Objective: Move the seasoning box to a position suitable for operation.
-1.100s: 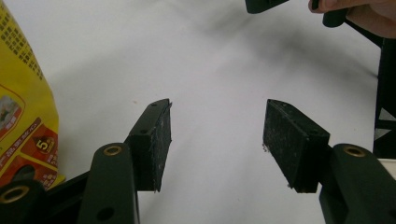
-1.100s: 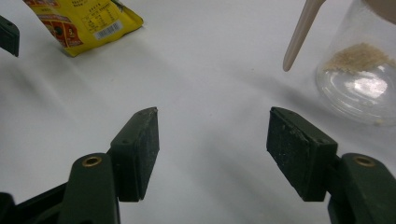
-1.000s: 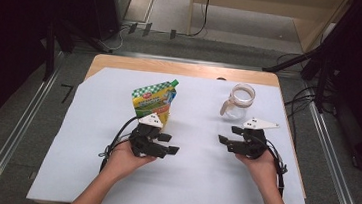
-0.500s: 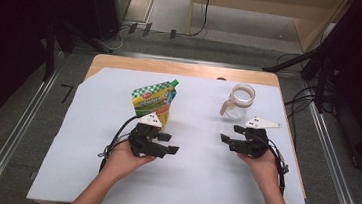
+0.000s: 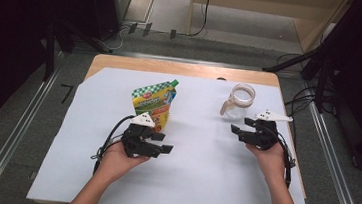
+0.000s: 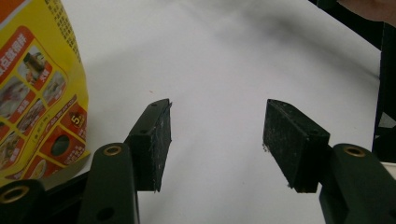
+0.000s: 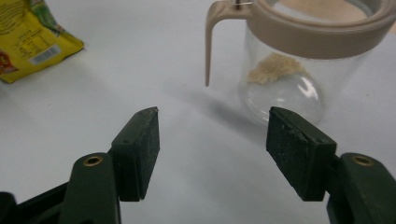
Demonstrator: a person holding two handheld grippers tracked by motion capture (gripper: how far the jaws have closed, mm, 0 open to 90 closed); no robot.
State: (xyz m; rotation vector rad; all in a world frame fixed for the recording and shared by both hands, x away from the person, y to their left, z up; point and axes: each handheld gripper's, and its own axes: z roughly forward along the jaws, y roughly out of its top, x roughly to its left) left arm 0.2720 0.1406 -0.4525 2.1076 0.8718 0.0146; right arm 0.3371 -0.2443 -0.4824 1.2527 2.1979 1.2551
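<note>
The glass jar (image 7: 285, 79), with its beige lid ring and hanging handle, stands upright on the white counter (image 5: 204, 149), just ahead of the right tongs (image 7: 212, 140), which are spread and empty. Best to square them on the glass body below the ring. The left tongs (image 6: 217, 135), also spread, sit beside the standing yellow pouch (image 6: 37, 88).

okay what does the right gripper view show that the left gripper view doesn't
The right gripper view alone shows the clear jar with its tan collar and handle, a little tan powder at its bottom. The left gripper view alone shows the pouch's printed front up close and, top right, part of a hand. Both show the yellow pouch, the white sheet and open black fingers.
</note>
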